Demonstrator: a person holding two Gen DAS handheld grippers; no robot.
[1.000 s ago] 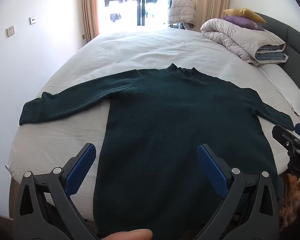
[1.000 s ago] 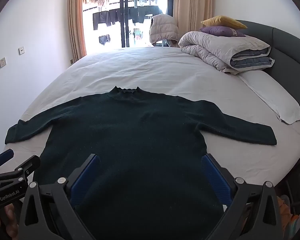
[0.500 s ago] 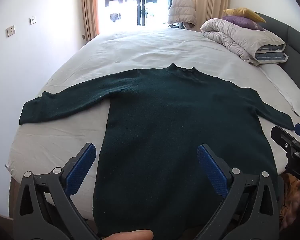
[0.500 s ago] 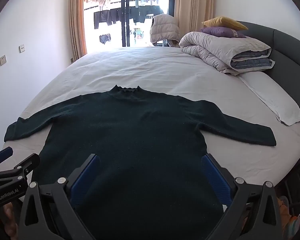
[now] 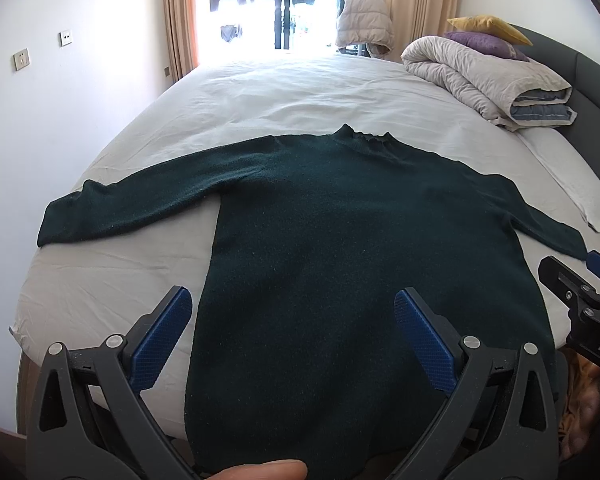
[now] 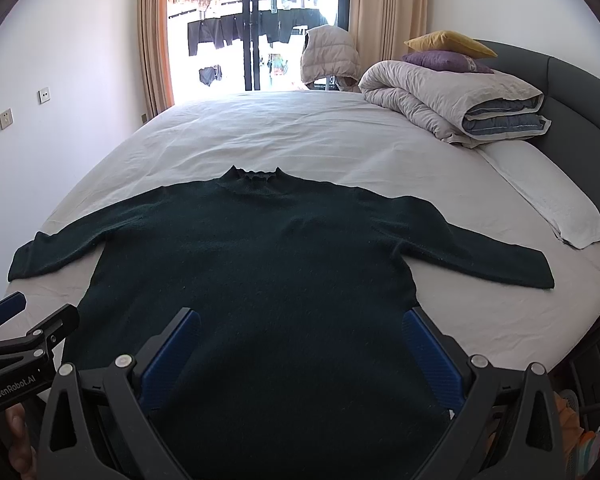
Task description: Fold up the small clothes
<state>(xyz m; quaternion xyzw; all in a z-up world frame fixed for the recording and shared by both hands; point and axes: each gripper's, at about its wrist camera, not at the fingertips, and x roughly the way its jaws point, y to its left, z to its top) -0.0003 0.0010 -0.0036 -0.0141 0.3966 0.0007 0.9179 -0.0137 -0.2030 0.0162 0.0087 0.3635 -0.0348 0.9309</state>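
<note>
A dark green long-sleeved sweater [image 5: 364, 240] lies flat on the white bed [image 5: 300, 92], collar away from me, both sleeves spread out sideways. It also shows in the right wrist view [image 6: 260, 280]. My left gripper [image 5: 292, 312] is open and empty, hovering above the sweater's lower left part near the hem. My right gripper [image 6: 300, 332] is open and empty above the lower right part. Each gripper shows at the edge of the other's view: the right one [image 5: 580, 280], the left one [image 6: 24, 320]. The hem itself is hidden below the fingers.
A folded grey duvet [image 6: 452, 108] with a purple and a yellow cushion [image 6: 448, 44] lies at the bed's far right by the dark headboard [image 6: 580, 80]. A white pillow [image 6: 548, 200] lies at the right. A jacket [image 6: 328, 56] hangs before the window. A wall stands left.
Nearly nothing has changed. The right wrist view has shifted very slightly; the sweater and both open grippers stay as they were.
</note>
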